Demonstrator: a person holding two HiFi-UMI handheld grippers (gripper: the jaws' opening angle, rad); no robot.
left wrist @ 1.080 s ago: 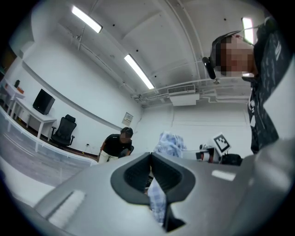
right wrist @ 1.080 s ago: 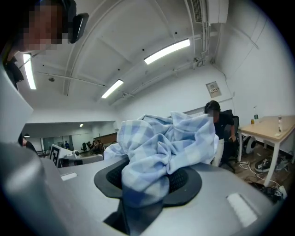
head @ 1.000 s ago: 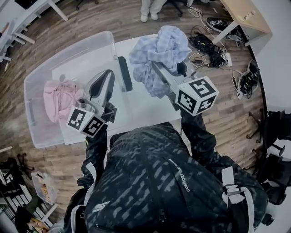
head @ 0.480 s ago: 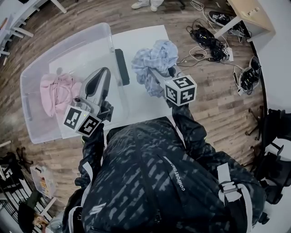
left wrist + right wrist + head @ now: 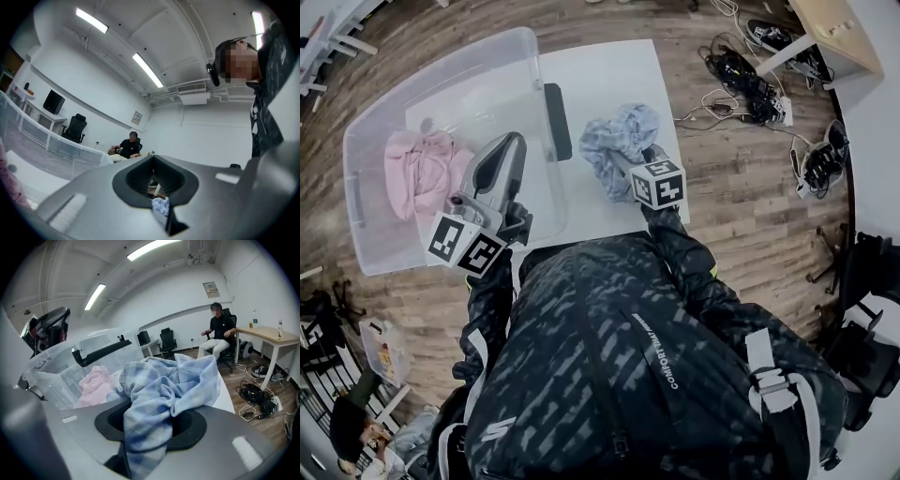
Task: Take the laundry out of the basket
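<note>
Right now the blue checked cloth (image 5: 619,141) sits bunched at the centre of the head view, resting on the white table (image 5: 609,75) just right of the clear plastic bin (image 5: 370,141). The right gripper (image 5: 633,172) reaches into the cloth from below. In its own view the jaws pinch a fold, which runs down through their cutout while the rest piles up above them.

A pink garment (image 5: 422,173) lies inside the bin at the left of the frame, well apart from the blue cloth. A black handle (image 5: 558,122) sits on the bin's near wall.

The left gripper (image 5: 511,145) hangs over the bin's right half, beside the pink garment, with its jaws pressed together on nothing.

Around the table is wood floor (image 5: 741,159). A tangle of cables (image 5: 741,75) lies at upper right, next to a wooden desk (image 5: 830,33). In the right gripper view a seated person (image 5: 218,331) and office chairs (image 5: 166,341) stand against a white wall under strip lights.
</note>
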